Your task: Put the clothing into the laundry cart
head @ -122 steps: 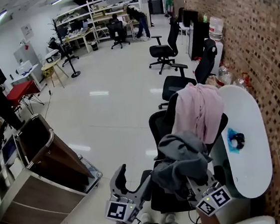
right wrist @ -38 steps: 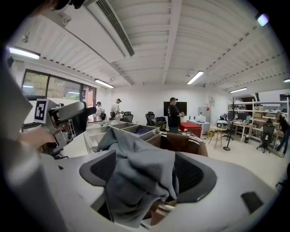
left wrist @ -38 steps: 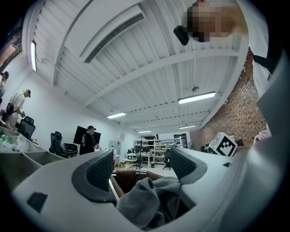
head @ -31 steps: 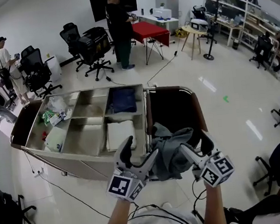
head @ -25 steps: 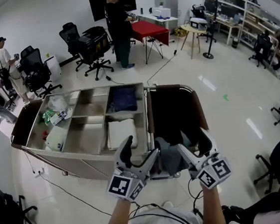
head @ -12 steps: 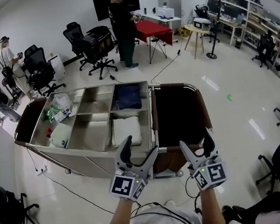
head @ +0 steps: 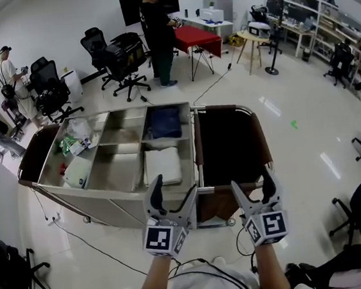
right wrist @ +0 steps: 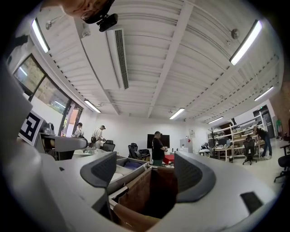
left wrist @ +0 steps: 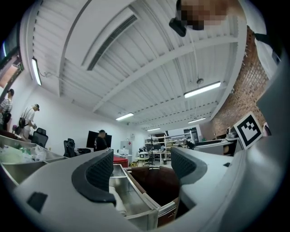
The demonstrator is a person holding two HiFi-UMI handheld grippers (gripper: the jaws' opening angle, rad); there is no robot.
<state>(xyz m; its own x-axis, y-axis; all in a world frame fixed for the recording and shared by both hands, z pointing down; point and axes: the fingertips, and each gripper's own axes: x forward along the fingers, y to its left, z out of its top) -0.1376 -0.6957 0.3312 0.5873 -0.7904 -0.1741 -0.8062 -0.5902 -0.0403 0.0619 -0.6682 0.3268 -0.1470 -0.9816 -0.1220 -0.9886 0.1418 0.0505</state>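
Office floor (head: 314, 177) surrounds the cart (head: 109, 204), whose dark bag (head: 229, 145) likely hides the clothing; left gripper (head: 175, 190) and right gripper (head: 252, 181) hang spread, empty, so the drop seems done and fetching more comes next.

The left gripper (head: 175, 190) and right gripper (head: 253, 187) are held side by side ahead of the body, pointed forward at about level. On each, the jaws are set well apart with nothing between the pads. The left forearm (head: 152, 283) and right forearm (head: 271, 271) are extended, roughly parallel.
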